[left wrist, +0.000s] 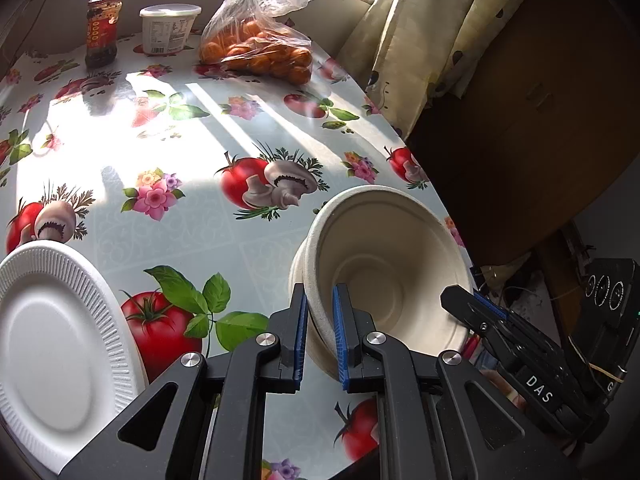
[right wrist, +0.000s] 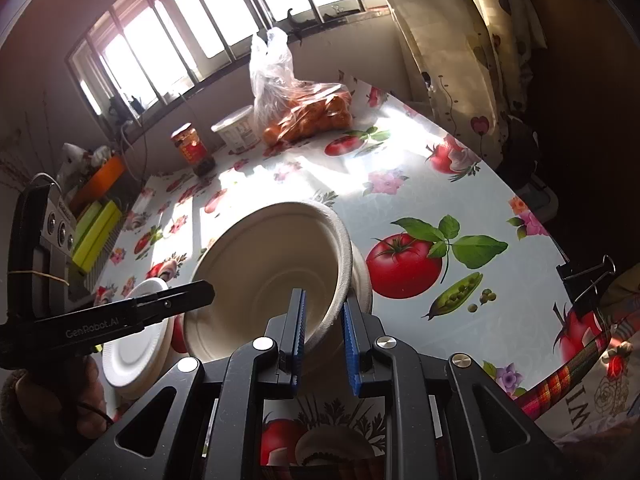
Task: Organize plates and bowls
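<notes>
The left hand-held gripper point(left wrist: 320, 340) pinches the near rim of a beige moulded-fibre bowl point(left wrist: 384, 264), one blue pad inside the wall and one outside. The bowl is tilted, with its opening toward the cameras, over the counter point(left wrist: 192, 216) that has a glossy cloth printed with tomatoes and mushrooms; it seems to be two bowls nested together, since a second rim shows behind the first. The right hand-held gripper point(right wrist: 322, 340) pinches the rim of this same bowl on another side.

Only the left wrist view shows clearly the white foam plate with ribbed rim point(left wrist: 52, 348), which lies flat on the counter to the left of the bowl. In the right wrist view the plate is small and partly covered by the left gripper's black arm. Only the right wrist view shows the barred window point(right wrist: 208, 20), a black binder clip point(right wrist: 588, 276) at the counter edge and yellow-green boxes point(right wrist: 96, 236) on the left.

At the far end of the counter stand a red-labelled glass jar point(left wrist: 102, 30), a white plastic tub point(left wrist: 169, 28) and a clear plastic bag of orange fruits point(left wrist: 260, 40) — all well apart from the bowl. A flowered curtain point(left wrist: 432, 32) hangs at the right.
</notes>
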The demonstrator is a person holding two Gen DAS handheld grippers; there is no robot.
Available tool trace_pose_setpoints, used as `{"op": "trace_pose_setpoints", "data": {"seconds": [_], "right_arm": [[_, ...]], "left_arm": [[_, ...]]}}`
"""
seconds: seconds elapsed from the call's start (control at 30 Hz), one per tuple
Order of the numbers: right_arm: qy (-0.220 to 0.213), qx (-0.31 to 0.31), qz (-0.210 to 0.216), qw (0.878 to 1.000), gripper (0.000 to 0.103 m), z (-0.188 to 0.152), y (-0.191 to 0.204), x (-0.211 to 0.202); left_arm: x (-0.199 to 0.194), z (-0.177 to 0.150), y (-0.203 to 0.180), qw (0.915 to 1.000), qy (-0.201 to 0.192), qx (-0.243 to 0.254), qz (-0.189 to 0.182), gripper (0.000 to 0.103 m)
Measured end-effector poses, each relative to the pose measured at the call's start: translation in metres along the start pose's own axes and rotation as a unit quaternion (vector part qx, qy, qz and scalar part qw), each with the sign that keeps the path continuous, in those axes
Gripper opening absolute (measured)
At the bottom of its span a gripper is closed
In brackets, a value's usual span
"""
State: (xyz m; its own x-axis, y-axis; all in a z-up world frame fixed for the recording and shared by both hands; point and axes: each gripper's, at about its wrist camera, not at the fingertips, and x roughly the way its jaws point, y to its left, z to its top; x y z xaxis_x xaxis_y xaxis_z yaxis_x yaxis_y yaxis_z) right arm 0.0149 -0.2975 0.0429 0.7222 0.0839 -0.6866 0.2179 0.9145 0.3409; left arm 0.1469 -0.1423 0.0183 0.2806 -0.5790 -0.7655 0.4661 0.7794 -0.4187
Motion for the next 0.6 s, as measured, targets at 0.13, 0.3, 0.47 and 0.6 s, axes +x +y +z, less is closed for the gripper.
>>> {"op": "trace_pose_setpoints", "data": {"seconds": [0.13, 0.3, 0.47, 0.6], "right_arm": [[0.0, 0.0, 0.0, 1.0, 0.018, -0.0002, -0.0001, 0.0005], [0.001, 0.0, -0.004, 1.0, 0.018, -0.0026, -0.0011, 0.0021], [0.001, 0.0, -0.003, 1.0, 0.018, -0.0031, -0.0014, 0.0023], [0.001, 0.0, -0.004, 1.0, 0.018, -0.0029, -0.0008, 0.0023]], "left_arm": [[0.0028, -0.0007, 0.0003, 1.0, 0.004, -0.002, 0.002, 0.012], [0.0049, -0.002, -0.0007, 1.0, 0.004, 0.001, 0.005, 0.012], [0.0046, -0.0017, -0.0008, 1.0, 0.003, -0.001, 0.005, 0.012], [0.0043, -0.0024, -0.0008, 1.0, 0.002, -0.001, 0.007, 0.012]]}}
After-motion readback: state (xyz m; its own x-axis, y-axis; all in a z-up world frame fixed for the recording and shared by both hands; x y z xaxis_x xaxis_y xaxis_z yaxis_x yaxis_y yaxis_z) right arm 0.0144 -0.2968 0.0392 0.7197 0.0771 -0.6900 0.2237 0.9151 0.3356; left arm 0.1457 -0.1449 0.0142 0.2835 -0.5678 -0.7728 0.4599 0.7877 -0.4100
